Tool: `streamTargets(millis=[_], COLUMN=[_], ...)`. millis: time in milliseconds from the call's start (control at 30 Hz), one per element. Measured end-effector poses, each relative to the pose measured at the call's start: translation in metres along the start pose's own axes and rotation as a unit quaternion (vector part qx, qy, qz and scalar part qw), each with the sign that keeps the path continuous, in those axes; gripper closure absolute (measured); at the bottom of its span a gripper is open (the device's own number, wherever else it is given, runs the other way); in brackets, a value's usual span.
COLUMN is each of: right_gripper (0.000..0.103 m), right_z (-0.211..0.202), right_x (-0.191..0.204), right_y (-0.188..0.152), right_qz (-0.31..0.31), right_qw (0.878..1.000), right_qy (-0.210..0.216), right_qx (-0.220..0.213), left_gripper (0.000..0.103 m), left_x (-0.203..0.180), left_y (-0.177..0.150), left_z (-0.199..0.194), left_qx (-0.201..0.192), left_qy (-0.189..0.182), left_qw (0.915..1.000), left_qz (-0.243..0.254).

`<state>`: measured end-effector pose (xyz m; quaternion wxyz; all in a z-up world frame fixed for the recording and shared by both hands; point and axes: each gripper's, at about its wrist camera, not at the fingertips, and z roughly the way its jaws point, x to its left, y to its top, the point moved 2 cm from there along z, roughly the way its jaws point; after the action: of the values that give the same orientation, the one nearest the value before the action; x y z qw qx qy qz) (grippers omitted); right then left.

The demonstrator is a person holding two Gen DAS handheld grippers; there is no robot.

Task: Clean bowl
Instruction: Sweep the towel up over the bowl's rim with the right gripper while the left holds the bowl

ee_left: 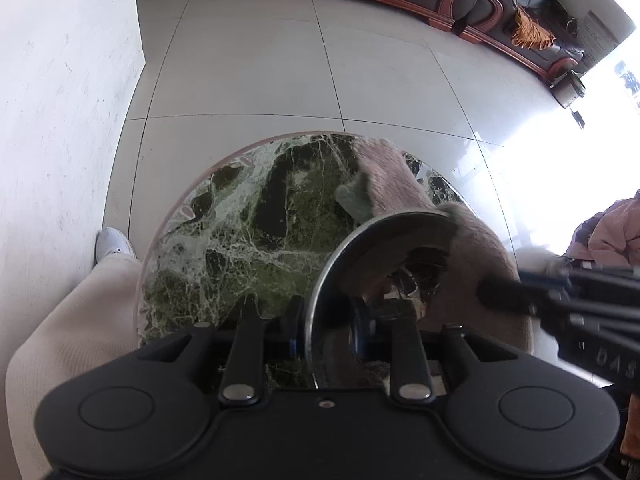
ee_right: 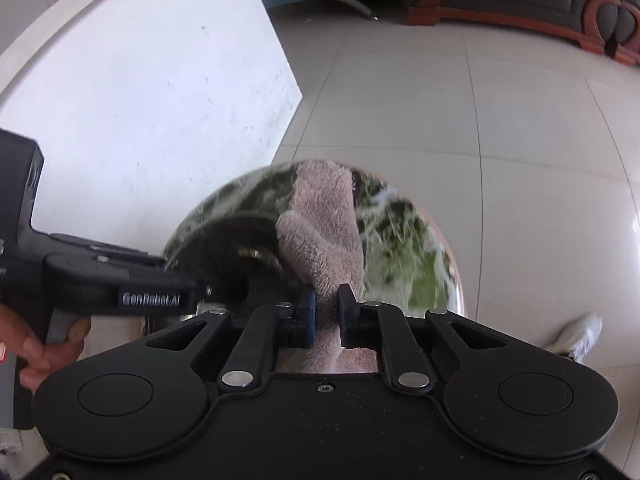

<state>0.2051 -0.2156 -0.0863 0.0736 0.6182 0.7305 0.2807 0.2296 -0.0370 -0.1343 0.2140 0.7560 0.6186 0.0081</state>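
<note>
Gripping the bowl (ee_left: pixel 384 248) rim in left hand-held gripper (ee_left: pixel 326 332), tilted over the table (ee_left: pixel 240 216); right hand-held gripper (ee_right: pixel 328 312), pinching the towel (ee_right: pixel 320 236), reaching in from the bowl's right.

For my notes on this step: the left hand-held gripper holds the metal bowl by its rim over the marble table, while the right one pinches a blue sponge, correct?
Not quite: the right hand-held gripper pinches a pinkish towel, not a blue sponge, as the right wrist view shows. The rest holds: the left hand-held gripper grips the metal bowl by its rim over the marble table.

Both wrist views look down, close, sharing the table (ee_left: pixel 240 208).
</note>
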Motion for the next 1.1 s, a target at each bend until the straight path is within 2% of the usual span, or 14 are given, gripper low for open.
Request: streamTargets(millis=[400,733,867,1100], right_gripper=[0.091,0.091,0.091,0.091], right_z=[-0.002,-0.005,-0.002,-0.01], right_x=[0.011,0.013,0.014,0.004], right_y=[-0.005,-0.014,-0.004,-0.039], right_qz=[-0.028,-0.032,-0.028,0.016], right_qw=[0.999,0.999,0.999,1.0], right_qy=[-0.02,-0.029,-0.022,-0.016], right_qx=[-0.005,-0.006,-0.013,0.013], left_gripper=[0.077,0.077,0.076,0.077], left_x=[-0.007,-0.006,-0.007,-0.005], left_y=[-0.004,-0.009,-0.01,-0.01], left_z=[-0.004,-0.006,-0.008,-0.01], left_qx=[-0.002,0.002,0.003,0.006], left_qy=[0.022,0.024,0.026,0.019], left_qw=[0.9997,0.9996,0.9996,0.9998], left_qz=[0.014,0.017,0.011,0.003])
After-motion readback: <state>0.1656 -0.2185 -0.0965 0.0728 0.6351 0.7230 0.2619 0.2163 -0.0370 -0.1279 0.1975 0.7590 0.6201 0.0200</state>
